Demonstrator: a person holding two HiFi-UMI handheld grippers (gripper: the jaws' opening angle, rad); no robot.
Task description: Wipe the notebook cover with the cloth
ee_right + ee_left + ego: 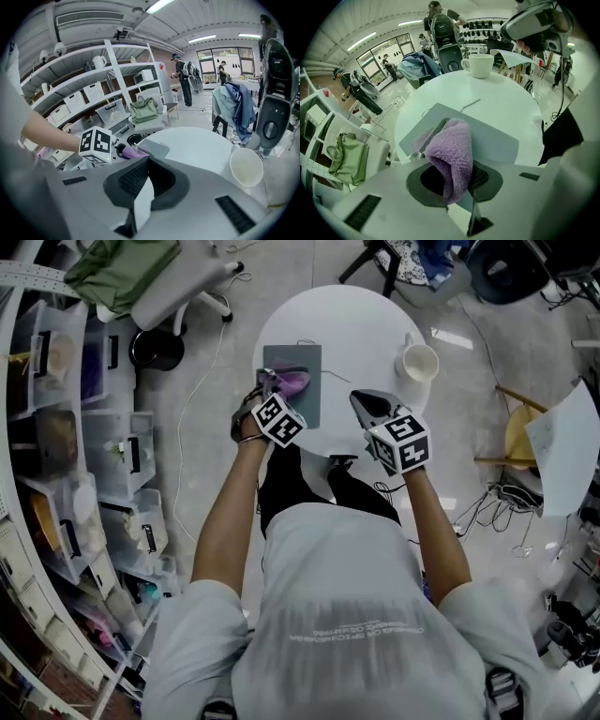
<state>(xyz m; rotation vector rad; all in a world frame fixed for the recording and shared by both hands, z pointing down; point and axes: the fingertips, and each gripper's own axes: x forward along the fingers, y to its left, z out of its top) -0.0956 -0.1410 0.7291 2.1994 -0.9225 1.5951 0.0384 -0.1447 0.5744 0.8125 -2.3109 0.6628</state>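
**No legible writing in view**

A line of print is seen across the back of the person's shirt [361,632], but it is too blurred to be read. Only black-and-white square patterns, no letters or numbers, are carried by the left marker cube [278,419] and the right marker cube [401,441].

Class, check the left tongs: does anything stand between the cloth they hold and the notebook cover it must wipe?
Nothing visible does. The purple cloth, clamped in the left tongs, sits right over the grey notebook. The mug stands apart across the table, and the right tongs hang clear beside the notebook.
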